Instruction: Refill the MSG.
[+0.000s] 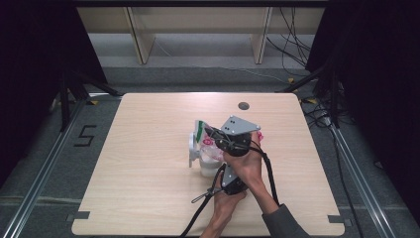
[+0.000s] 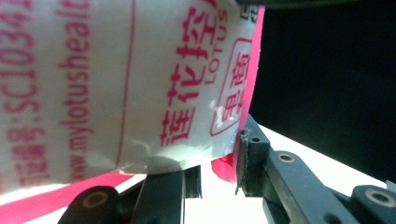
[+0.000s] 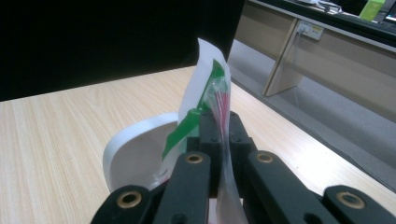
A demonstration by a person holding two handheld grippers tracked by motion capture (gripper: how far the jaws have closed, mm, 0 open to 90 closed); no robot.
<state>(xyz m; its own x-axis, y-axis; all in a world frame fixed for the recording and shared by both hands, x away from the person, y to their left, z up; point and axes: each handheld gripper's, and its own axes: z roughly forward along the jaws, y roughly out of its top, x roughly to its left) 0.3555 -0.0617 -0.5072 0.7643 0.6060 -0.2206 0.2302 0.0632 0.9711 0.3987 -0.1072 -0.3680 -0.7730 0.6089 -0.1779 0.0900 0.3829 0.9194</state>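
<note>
A white plastic bag [image 1: 207,142] with red print and a green strip hangs tilted over a white cup [image 1: 208,167] in the middle of the table. My right gripper [image 1: 212,132], the one under the grey plate, is shut on the bag's [image 3: 205,88] thin upper edge, with the film pressed flat between its pads [image 3: 223,126]. The cup's white rim [image 3: 135,149] lies just beyond those jaws. Below it, my left gripper [image 1: 222,172] holds the bag's [image 2: 116,84] lower end, its fingertips [image 2: 218,170] closed on the pink bottom edge.
The cup has a handle [image 1: 190,148] on its left side. A dark cable hole [image 1: 243,105] sits near the far edge of the wooden table [image 1: 148,198]. Black cables trail from both grippers toward the near edge. Wooden desk legs and floor wires lie beyond the table.
</note>
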